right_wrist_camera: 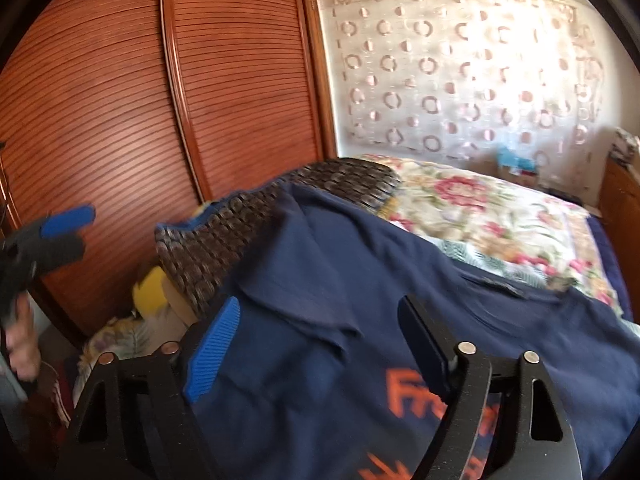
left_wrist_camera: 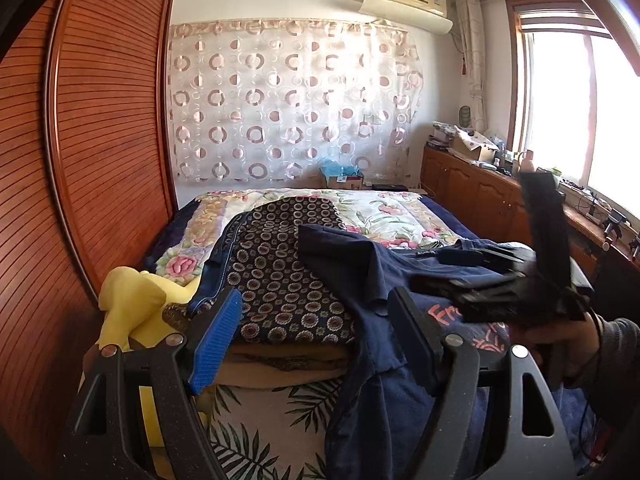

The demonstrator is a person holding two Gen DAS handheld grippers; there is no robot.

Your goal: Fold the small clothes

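Note:
A navy T-shirt (left_wrist_camera: 352, 276) with orange lettering lies spread over the near end of the bed, one edge hanging down over the side. My left gripper (left_wrist_camera: 320, 336) stands open just above that hanging edge, its blue pad (left_wrist_camera: 218, 340) clear of the cloth. From the right wrist view the same navy T-shirt (right_wrist_camera: 360, 280) fills the foreground, and my right gripper (right_wrist_camera: 320, 344) hovers open over its orange print. The left wrist view shows the right gripper (left_wrist_camera: 452, 272) blurred over the shirt's collar, held by a hand (left_wrist_camera: 560, 344). The left gripper (right_wrist_camera: 76, 234) appears at the far left.
A dark cloth with a ring pattern (left_wrist_camera: 280, 264) lies under the shirt's left side, with a yellow garment (left_wrist_camera: 132, 308) beside it. A floral quilt (left_wrist_camera: 400, 208) covers the bed. A slatted wooden wardrobe (left_wrist_camera: 100, 140) stands close on the left, and a cluttered cabinet (left_wrist_camera: 472, 184) lines the right.

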